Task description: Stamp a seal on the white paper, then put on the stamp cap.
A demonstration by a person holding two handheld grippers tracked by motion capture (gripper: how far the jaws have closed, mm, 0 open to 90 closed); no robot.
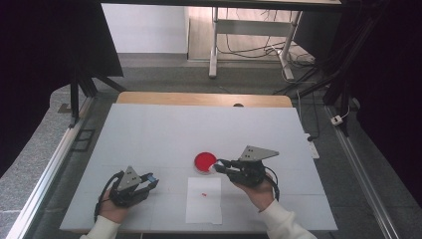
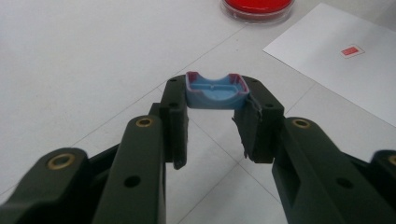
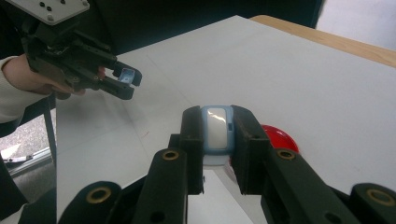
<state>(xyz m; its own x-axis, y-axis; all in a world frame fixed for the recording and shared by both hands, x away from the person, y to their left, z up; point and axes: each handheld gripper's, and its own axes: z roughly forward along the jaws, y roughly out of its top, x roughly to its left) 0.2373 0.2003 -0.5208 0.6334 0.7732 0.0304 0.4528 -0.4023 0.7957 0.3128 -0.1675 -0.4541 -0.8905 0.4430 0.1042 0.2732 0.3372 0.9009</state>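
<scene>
Your left gripper (image 1: 149, 180) sits near the front edge of the table (image 1: 149, 129), low on the left in the high view, jaws clamped on a small blue cap (image 2: 215, 91). In the left gripper view the cap is pinched at the jaw tips, hollow side up, with a pinkish rim along its edges. It hangs clear above the white tabletop. In the right gripper view you see that same gripper off to the upper left, cap at its tips, your hand (image 3: 21, 74) behind it.

Between your two hands lies a white paper sheet (image 1: 204, 201), flat on the table, with a small red mark (image 1: 204, 193) near its middle. In the left gripper view the sheet lies past the jaws on the right.

Your right gripper (image 1: 222, 165) is a bit farther in and to the right, jaws closed on a light blue body with a whitish face (image 3: 216, 128). The piece stands upright between the pads, gripped on both sides. What it is exactly can't be told.

Just beyond the paper's far edge sits a round red dish (image 1: 204, 161), flat on the table. Your right gripper's tips are just beside its right rim in the high view; touching or not can't be told. The bare wooden table edge (image 1: 199, 98) shows farthest back.
</scene>
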